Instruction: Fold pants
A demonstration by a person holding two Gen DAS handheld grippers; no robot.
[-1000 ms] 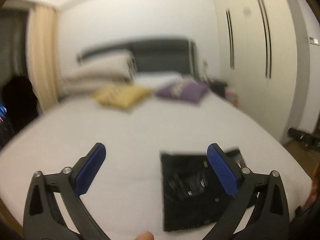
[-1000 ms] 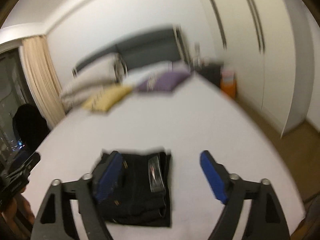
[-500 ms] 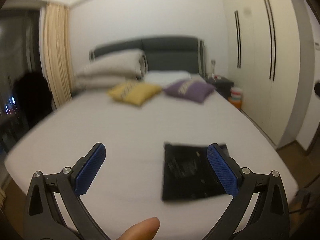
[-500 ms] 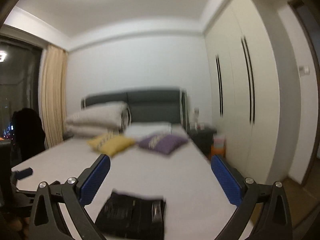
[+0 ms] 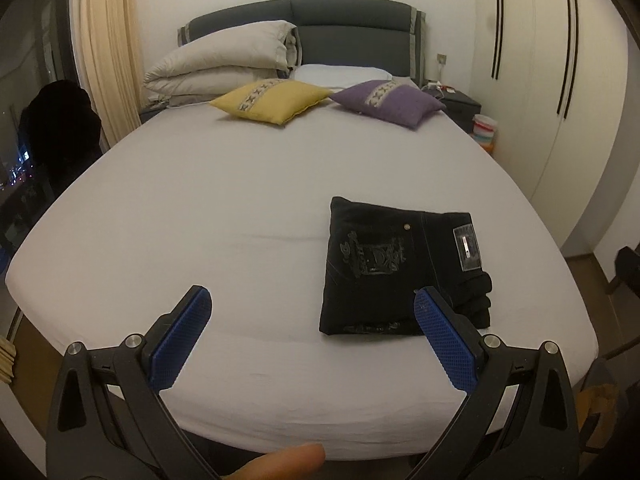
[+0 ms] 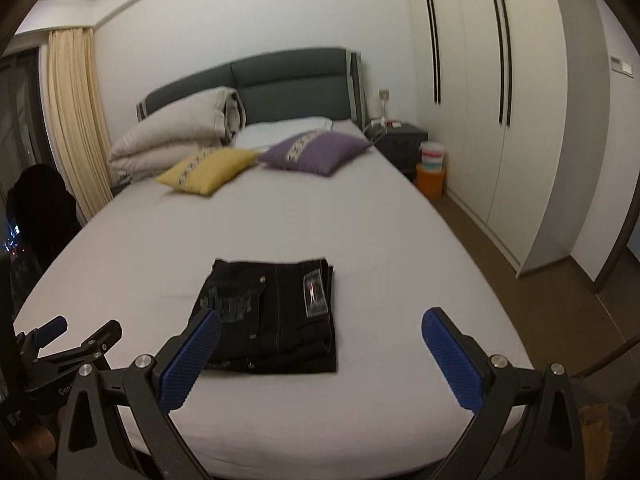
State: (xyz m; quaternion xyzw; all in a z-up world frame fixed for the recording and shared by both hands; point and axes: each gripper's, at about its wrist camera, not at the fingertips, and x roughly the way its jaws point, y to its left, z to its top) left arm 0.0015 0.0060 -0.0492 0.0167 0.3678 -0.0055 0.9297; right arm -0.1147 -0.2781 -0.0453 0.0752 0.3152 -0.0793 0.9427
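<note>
Ahead of and below both grippers, the pants (image 6: 272,316) lie folded into a compact square on the bed (image 6: 380,240). The left gripper (image 5: 312,336) and right gripper (image 6: 320,356) hang spread wide and empty, apparently because folding is finished.

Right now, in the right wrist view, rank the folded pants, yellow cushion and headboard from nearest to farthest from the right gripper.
1. Folded pants, on the near part of the bed, just beyond the right gripper.
2. Yellow cushion, farther up the bed, left side.
3. Headboard, at the far wall.
</note>
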